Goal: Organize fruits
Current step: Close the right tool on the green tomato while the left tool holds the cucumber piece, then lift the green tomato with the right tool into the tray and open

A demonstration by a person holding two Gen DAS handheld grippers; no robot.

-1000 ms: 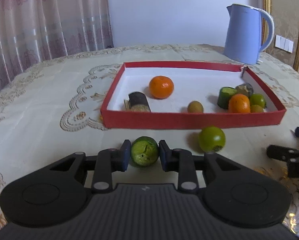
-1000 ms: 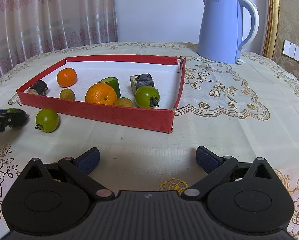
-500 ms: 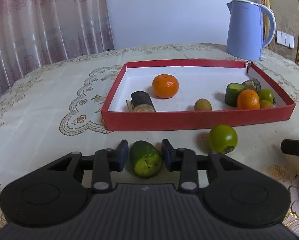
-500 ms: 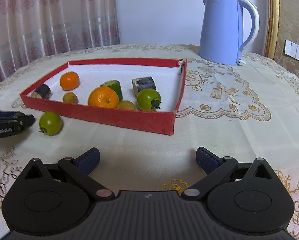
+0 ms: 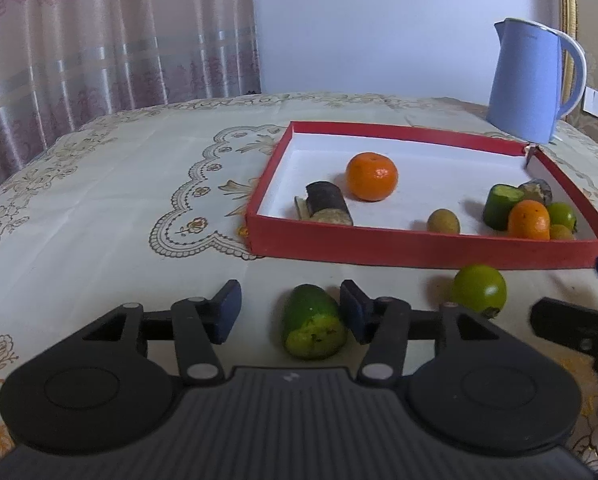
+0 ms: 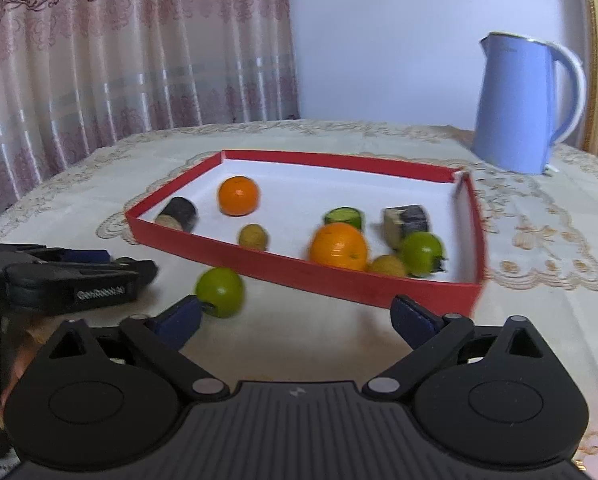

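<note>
1. Left tool (image 5: 289, 310): its jaws have just been opening and now stand apart. The cut green cucumber piece (image 5: 313, 322) lies on the desk (image 5: 99, 220) between them; the right pad sits just beside it, possibly brushing it, and the left pad is clear of it.
2. Right tool (image 6: 295, 316): jaws wide apart, having just narrowed a little, nothing clamped. The round green fruit (image 6: 220, 291) lies on the cloth just past its left fingertip; the frame is blurred, so contact is hard to judge.
3. Red tray (image 5: 419, 246), white inside, stands on the desk just beyond both loose pieces.
4. In the tray, left part: an orange mandarin (image 5: 372, 176) and a dark cut piece (image 5: 327, 202) near the front wall.
5. Mid-front: a small brownish fruit (image 5: 443, 221).
6. Right end, bunched together: a green cucumber stub (image 5: 499, 204), a second mandarin (image 5: 529, 220), a green fruit (image 5: 561, 214), a dark chunk (image 5: 537, 190) and a small yellowish fruit (image 5: 561, 233).
7. Blue kettle (image 5: 533, 84) stands behind the tray's far right corner.
8. Pink curtain (image 5: 99, 40) hangs behind the desk.
</note>
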